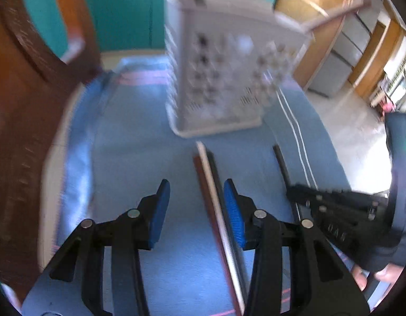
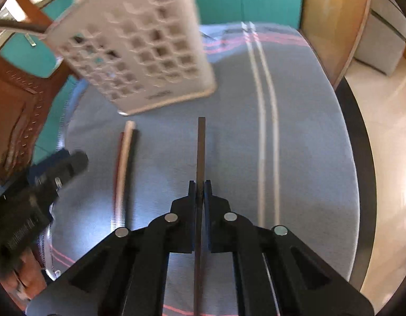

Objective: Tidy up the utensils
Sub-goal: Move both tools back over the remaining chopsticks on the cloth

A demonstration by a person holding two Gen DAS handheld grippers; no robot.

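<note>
A white perforated utensil holder (image 1: 218,73) stands on a blue cloth (image 1: 139,137), with sticks poking out of its top. It also shows in the right wrist view (image 2: 139,52). My left gripper (image 1: 196,210) is open above several chopsticks (image 1: 216,210) that lie side by side on the cloth between its blue pads (image 1: 161,210). The chopsticks also show in the right wrist view (image 2: 125,163). My right gripper (image 2: 199,184) is shut on a single dark chopstick (image 2: 201,147), which points towards the holder. The right gripper shows in the left wrist view (image 1: 292,191) with that dark chopstick (image 1: 282,163).
A brown wooden chair (image 1: 21,105) stands at the left of the table. A teal wall (image 1: 124,13) is behind it. The table edge (image 2: 361,142) drops to a pale floor (image 2: 387,121) on the right. White and pink stripes (image 2: 266,121) cross the cloth.
</note>
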